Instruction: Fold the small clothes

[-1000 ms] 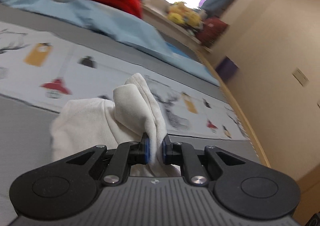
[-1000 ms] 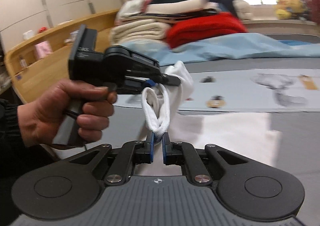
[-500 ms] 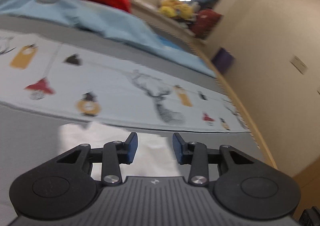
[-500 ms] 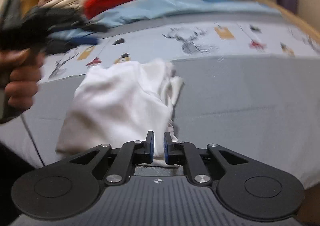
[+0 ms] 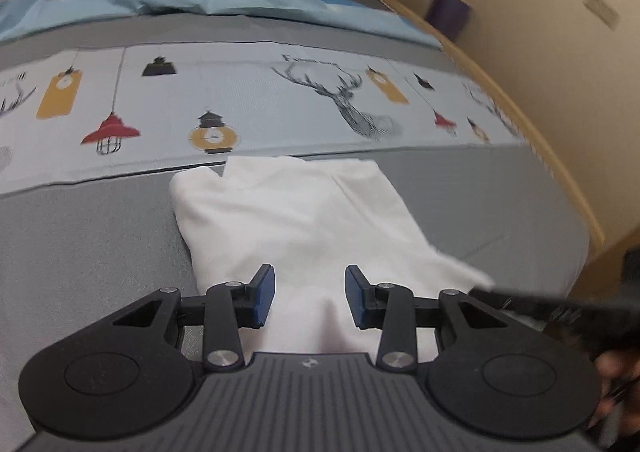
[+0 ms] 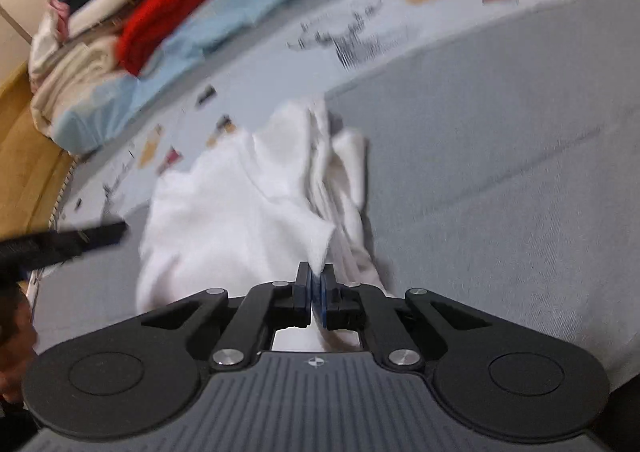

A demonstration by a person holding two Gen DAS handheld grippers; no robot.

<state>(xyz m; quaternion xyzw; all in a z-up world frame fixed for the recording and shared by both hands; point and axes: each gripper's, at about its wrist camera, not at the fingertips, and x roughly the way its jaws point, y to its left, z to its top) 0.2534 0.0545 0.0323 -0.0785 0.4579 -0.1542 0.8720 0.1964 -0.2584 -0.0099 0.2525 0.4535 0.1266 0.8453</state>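
The small white cotton garment [image 5: 304,212] lies on the grey bedspread [image 5: 92,236], folded but bunched toward two o'clock, so smoothing remains: the left gripper [image 5: 310,300] hangs spread above its near hem, the right gripper [image 6: 317,288] pinches an edge.

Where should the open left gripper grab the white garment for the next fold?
Probably the near hem of the white garment, straight ahead of the left gripper. Its jaws are open over that edge, and the cloth lies flat there, so a low forward approach could pinch it. The right gripper is shut on the bunched far side.
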